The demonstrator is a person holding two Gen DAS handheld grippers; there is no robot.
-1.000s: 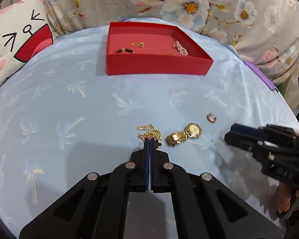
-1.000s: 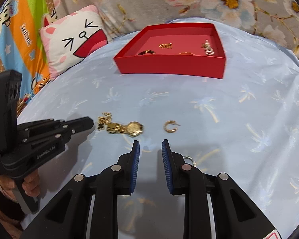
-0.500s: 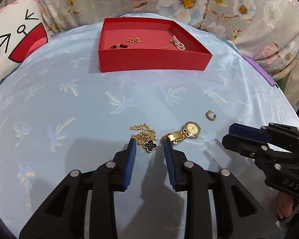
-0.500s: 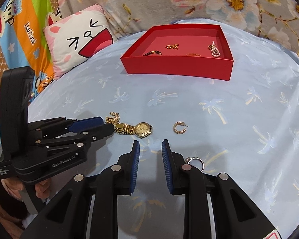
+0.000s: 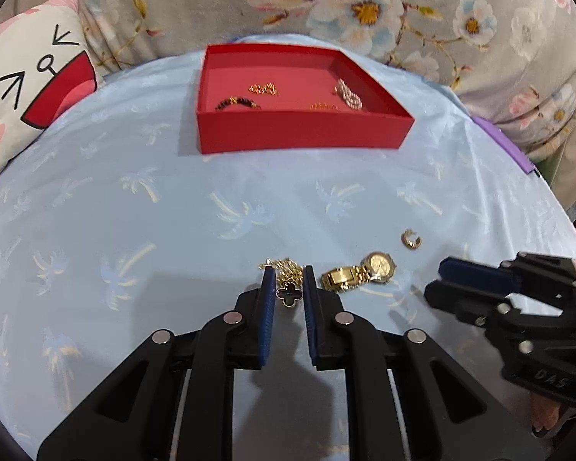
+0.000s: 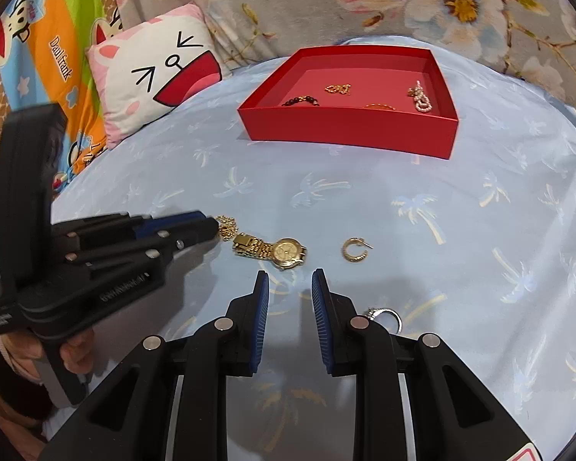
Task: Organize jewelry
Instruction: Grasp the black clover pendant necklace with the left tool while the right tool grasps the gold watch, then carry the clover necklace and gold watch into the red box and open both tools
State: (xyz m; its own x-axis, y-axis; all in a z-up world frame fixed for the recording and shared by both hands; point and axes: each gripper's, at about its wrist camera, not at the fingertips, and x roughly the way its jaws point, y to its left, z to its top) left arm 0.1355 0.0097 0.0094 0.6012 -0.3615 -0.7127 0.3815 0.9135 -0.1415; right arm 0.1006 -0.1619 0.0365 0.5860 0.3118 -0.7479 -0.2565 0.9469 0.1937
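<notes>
Between my left gripper fingers, spread apart, lies the black clover pendant of the gold necklace on the blue cloth. Just right sits the gold watch, then a hoop earring. My right gripper hovers near the watch, jaws parted, empty. Far off stands the red tray.
</notes>
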